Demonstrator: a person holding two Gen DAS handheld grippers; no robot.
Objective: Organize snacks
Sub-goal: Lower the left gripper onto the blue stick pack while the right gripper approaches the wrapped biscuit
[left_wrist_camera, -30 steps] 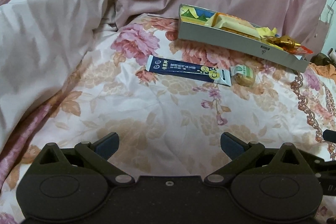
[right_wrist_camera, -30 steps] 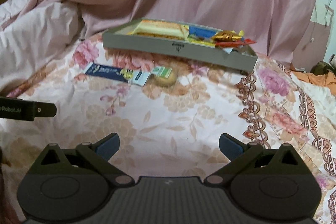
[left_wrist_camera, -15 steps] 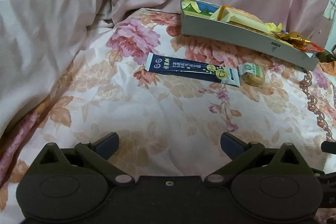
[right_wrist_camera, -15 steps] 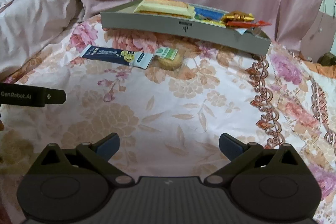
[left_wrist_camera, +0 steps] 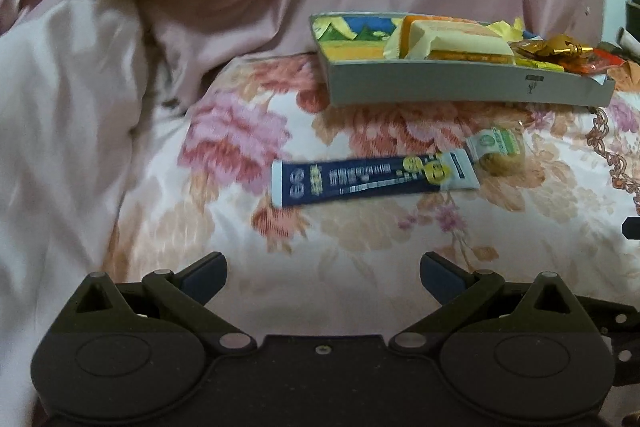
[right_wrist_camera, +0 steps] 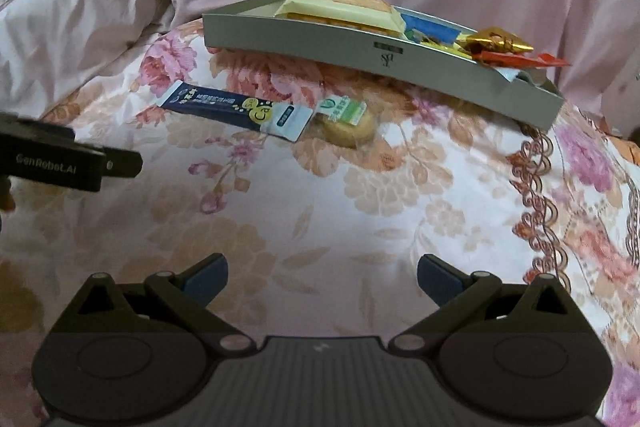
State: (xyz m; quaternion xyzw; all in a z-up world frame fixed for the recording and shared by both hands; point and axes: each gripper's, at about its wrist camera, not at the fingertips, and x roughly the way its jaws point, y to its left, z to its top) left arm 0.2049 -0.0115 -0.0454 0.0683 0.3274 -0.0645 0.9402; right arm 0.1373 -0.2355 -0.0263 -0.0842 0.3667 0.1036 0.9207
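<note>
Left tool (left_wrist_camera: pixel 323 269) agape, navy sachet (left_wrist_camera: pixel 372 178) beside cookie (left_wrist_camera: pixel 498 153)

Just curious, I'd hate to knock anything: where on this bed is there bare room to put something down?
Free: the floral bedspread between the grippers and the dark blue sachet. Crowded: the grey tray, heaped with snacks, and the strip before it with the sachet and green-labelled cookie.

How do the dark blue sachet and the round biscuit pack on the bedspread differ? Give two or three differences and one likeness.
The dark blue sachet is long and flat; the round biscuit pack is short and plump. The sachet is opaque with yellow circles; the pack shows a biscuit under a green label. Both lie outside the grey tray, side by side.
</note>
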